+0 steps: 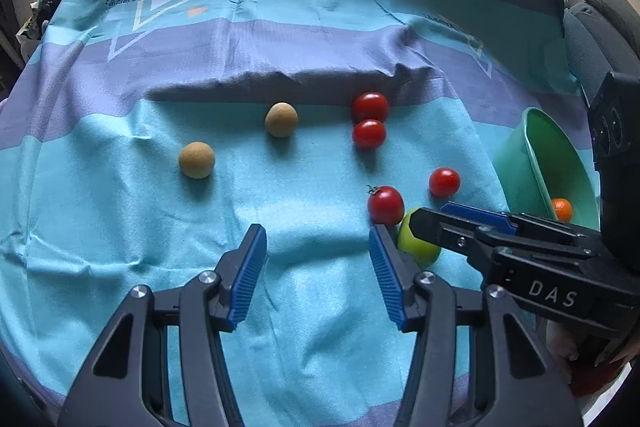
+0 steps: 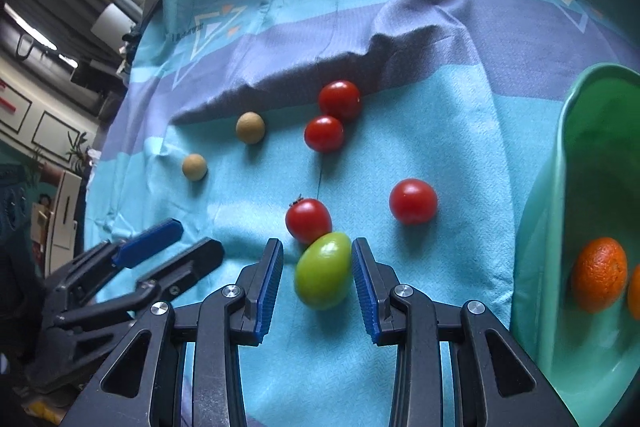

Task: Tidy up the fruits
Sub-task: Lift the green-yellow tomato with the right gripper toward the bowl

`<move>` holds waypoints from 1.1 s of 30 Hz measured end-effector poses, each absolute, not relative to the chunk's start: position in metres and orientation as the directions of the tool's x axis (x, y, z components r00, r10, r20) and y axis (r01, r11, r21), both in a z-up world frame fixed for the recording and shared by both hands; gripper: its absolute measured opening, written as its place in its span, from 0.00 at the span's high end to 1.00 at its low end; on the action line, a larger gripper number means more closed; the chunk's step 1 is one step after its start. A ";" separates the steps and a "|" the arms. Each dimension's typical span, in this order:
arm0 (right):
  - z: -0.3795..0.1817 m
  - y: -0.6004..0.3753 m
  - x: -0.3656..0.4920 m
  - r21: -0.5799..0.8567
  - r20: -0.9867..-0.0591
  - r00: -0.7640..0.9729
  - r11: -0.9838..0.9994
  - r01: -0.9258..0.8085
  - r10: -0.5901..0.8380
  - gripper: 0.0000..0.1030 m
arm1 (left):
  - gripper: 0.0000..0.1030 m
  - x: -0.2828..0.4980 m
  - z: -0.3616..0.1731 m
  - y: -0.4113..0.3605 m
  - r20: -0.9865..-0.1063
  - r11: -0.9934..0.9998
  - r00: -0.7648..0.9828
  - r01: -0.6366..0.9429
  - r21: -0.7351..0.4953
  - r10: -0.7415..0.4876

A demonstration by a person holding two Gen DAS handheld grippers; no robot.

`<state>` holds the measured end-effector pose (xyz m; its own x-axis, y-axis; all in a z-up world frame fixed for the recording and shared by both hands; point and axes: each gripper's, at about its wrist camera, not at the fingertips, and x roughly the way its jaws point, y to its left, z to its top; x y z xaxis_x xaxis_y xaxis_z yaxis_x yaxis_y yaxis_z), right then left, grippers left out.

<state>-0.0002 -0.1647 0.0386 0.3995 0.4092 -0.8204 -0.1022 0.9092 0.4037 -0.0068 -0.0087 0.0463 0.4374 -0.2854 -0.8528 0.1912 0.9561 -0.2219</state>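
A green fruit lies on the blue striped cloth, touching a stemmed red tomato. My right gripper straddles the green fruit: its right pad sits close against it and a gap shows at the left pad, so the jaws stand open. To its left my left gripper hovers open over bare cloth with nothing between its fingers. Three more tomatoes and two tan round fruits are scattered farther out. A green bowl at the right holds oranges.
The cloth has a raised fold with a dark shadow behind the fruits. The left gripper is close beside the right one. The bowl is tilted at the cloth's right edge. Room clutter lies beyond the table.
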 end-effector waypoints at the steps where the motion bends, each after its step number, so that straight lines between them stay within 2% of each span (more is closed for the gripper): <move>1: 0.041 -0.167 -0.001 0.407 -0.815 0.412 0.909 -0.095 0.408 0.65 | 0.49 -0.007 0.046 -0.010 -0.850 0.954 0.438 0.196 -0.228 -0.293; 7: 0.051 -0.177 -0.006 0.442 -0.790 0.456 0.896 -0.041 0.410 0.65 | 0.50 -0.006 0.048 -0.012 -0.818 0.922 0.427 0.216 -0.322 -0.386; 11: 0.061 -0.186 -0.011 0.474 -0.762 0.505 0.881 0.006 0.406 0.65 | 0.50 -0.010 0.048 -0.025 -0.806 0.908 0.423 0.253 -0.334 -0.414; 16: 0.053 -0.176 -0.010 0.429 -0.799 0.484 0.902 0.043 0.357 0.65 | 0.50 -0.011 0.035 -0.047 -0.812 0.881 0.360 0.300 -0.366 -0.459; 20: 0.043 -0.171 -0.009 0.398 -0.824 0.468 0.914 0.079 0.319 0.65 | 0.51 -0.008 0.027 -0.058 -0.817 0.879 0.350 0.310 -0.361 -0.459; 23: 0.037 -0.169 -0.005 0.424 -0.827 0.440 0.903 0.076 0.351 0.64 | 0.56 -0.005 0.019 -0.060 -0.822 0.879 0.335 0.301 -0.370 -0.461; 25: 0.032 -0.168 -0.003 0.426 -0.831 0.427 0.902 0.077 0.356 0.64 | 0.55 -0.004 0.016 -0.061 -0.826 0.881 0.331 0.300 -0.366 -0.456; 33: 0.021 -0.169 0.001 0.464 -0.828 0.392 0.882 0.077 0.401 0.64 | 0.62 -0.006 0.011 -0.062 -0.828 0.877 0.320 0.305 -0.371 -0.461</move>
<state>0.0006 -0.1686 0.0212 0.3915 0.4014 -0.8280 0.0771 0.8823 0.4643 -0.0057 -0.0620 0.0105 0.3200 -0.4609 -0.8278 0.3048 0.8773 -0.3706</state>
